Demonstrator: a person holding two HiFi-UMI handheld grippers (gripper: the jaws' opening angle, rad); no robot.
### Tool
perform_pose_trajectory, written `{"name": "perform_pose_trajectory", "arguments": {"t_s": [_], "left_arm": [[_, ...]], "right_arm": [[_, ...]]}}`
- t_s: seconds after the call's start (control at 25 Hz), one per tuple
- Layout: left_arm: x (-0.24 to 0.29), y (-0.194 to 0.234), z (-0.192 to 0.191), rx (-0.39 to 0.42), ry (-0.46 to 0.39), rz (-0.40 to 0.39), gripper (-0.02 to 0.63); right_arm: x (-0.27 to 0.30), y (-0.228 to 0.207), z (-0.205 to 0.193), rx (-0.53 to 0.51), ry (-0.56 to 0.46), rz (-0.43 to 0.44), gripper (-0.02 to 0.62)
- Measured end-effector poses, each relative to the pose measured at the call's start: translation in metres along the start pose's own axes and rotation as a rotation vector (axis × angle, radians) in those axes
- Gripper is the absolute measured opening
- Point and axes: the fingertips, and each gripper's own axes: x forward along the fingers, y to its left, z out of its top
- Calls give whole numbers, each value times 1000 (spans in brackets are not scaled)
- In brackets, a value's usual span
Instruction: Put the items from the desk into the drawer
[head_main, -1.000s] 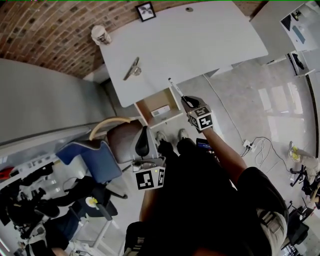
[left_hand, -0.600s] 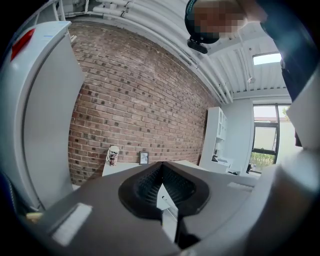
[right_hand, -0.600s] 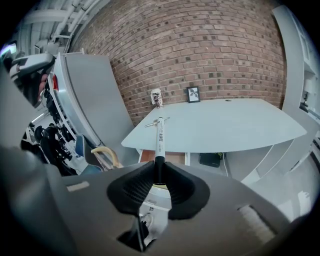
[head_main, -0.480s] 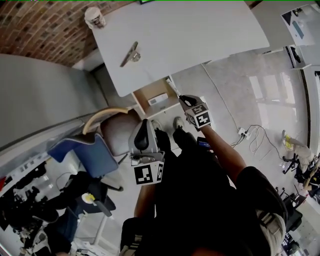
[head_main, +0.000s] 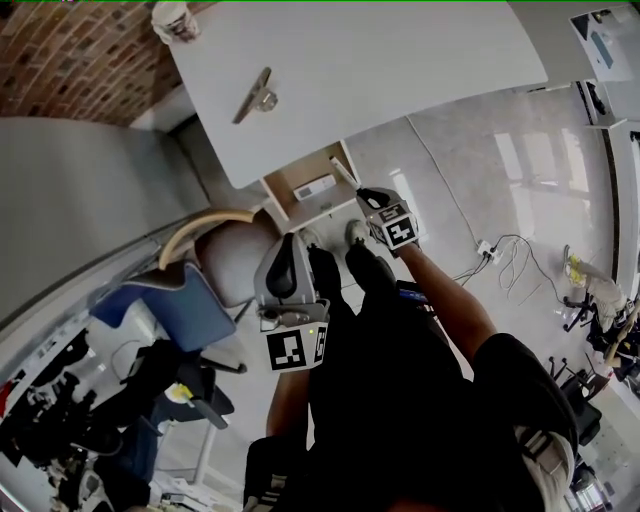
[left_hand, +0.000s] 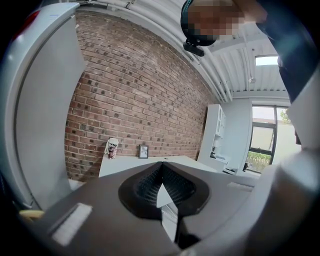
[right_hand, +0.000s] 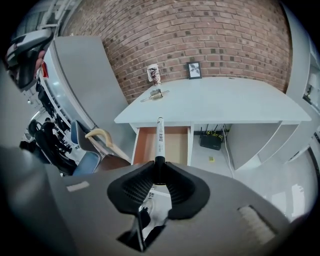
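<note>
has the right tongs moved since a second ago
Yes. The right tongs with the pen came down the picture, off the desk edge; the pen tip now lies at the right edge of the drawer.

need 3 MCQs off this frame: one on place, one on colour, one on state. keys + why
1. The cup stands:
A) at the desk's back left corner
B) on the chair
C) on the floor

2. The drawer's inside is:
A) white
B) wood-brown
C) blue

3. The right claw is:
A) open, empty
B) shut, empty
C) shut on the marker

Key: 1 A, it sits by the brick wall. 2 B, the tan bottom shows. 3 C, it grips the marker's dark end.
</note>
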Motion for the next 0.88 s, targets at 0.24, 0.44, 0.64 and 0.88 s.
{"name": "perform_pose_trajectory", "arguments": {"t_s": [0.24, 0.44, 0.64, 0.88], "left_arm": [[9, 5, -23, -5, 32, -6, 17], [15, 10, -40, -14, 54, -10, 17], [26, 16, -52, -20, 64, -12, 17], [34, 23, -69, -47, 72, -9, 17]], "right_arm": [[34, -14, -27, 41, 72, -20, 72], [64, -30, -58, 97, 153, -43, 72], [91, -41, -72, 128, 197, -62, 72], [119, -53, -92, 148, 254, -84, 74]]}}
